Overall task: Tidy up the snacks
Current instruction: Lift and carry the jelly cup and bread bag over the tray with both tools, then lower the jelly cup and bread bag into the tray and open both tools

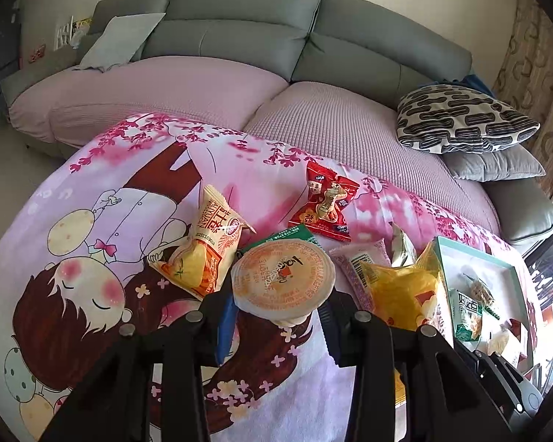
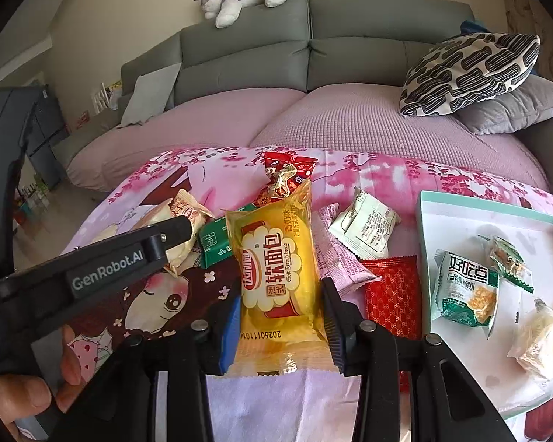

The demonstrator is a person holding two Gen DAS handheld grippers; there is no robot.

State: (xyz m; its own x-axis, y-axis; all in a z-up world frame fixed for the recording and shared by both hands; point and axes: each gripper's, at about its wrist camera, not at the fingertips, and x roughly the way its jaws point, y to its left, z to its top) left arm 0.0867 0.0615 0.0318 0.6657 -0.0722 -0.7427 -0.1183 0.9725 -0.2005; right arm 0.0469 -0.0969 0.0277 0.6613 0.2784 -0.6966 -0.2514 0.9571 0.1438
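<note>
the left hand-held gripper (image 1: 282, 326) is pinching a round jelly cup (image 1: 282, 280) by its sides, with the orange-printed lid facing the camera and the cup sitting clear above the cartoon-printed cloth (image 1: 92, 221). the right hand-held gripper (image 2: 282, 331) is pinching a yellow soft bread packet (image 2: 278, 272) across its lower part, the packet standing lengthwise between the fingers. a hand (image 2: 22, 390) is showing at the lower left of the right wrist view, wrapped around the left tool. a red peanut packet (image 1: 326, 202) is lying farther back on the cloth, near the sofa (image 1: 239, 29). an orange-and-cream packet (image 1: 206, 246) is lying just left of the cup. a white tray with a teal rim (image 2: 461, 221) is sitting to the right, holding a green-and-white biscuit packet (image 2: 464, 287) and other small wrapped snacks.
</note>
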